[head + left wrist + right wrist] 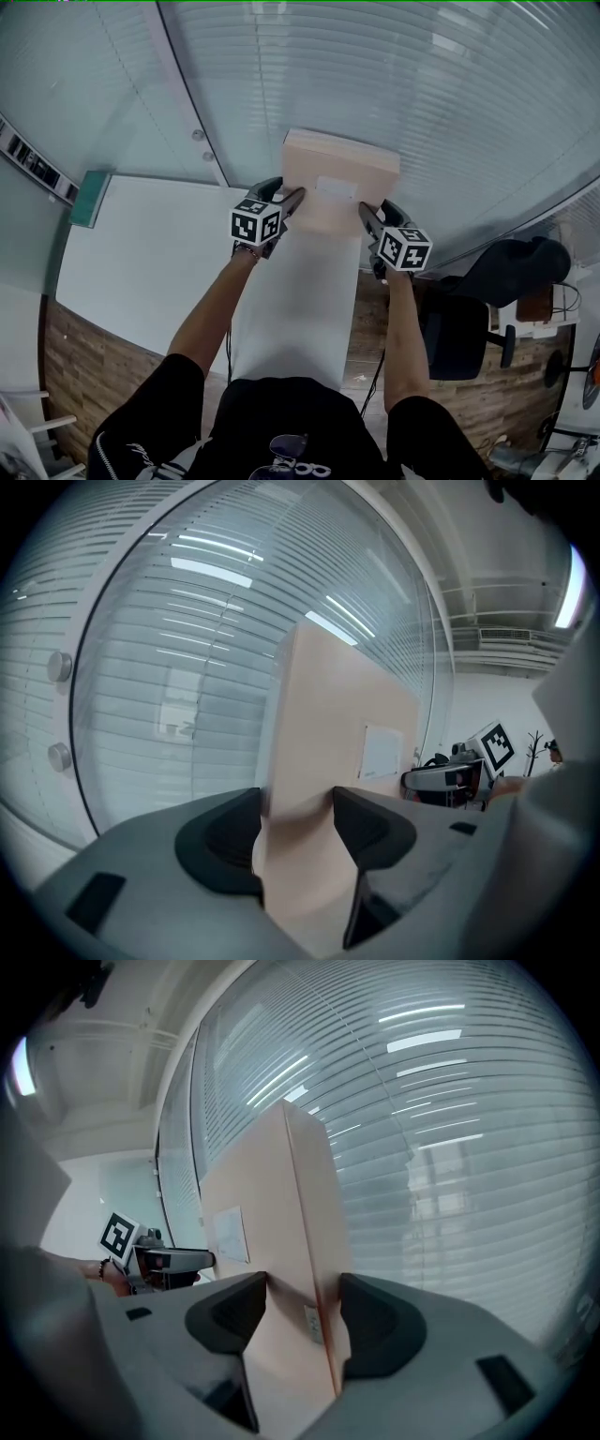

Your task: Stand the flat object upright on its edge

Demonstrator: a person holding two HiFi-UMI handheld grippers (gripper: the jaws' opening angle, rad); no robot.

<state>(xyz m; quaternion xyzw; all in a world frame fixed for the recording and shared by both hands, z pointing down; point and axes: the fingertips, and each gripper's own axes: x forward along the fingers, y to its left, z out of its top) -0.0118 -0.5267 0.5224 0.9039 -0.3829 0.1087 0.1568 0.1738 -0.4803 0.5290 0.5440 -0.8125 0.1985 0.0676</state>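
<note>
Nearest are the person's bare forearms, reaching out over the white worktop (141,272), which looks smooth and matte. Each hand carries a claw. The left claw (291,199) is clenched across the thickness of the left side of the box (337,173), and the right claw (367,214) is clamped the same way on the right side. Their own views show dark pads pressed against both faces.

Pinching both sides at once probably keeps the wide panel from swinging while it is brought onto its narrow edge. The box is a flat slab of pale beige cardboard with crisp corners and a small white label (336,187) (print unreadable). It sits roughly upright, labelled face toward the person. I cannot tell whether its lower edge touches the worktop.

Just beyond is a glass wall (394,75) backed by fine horizontal blinds.
</note>
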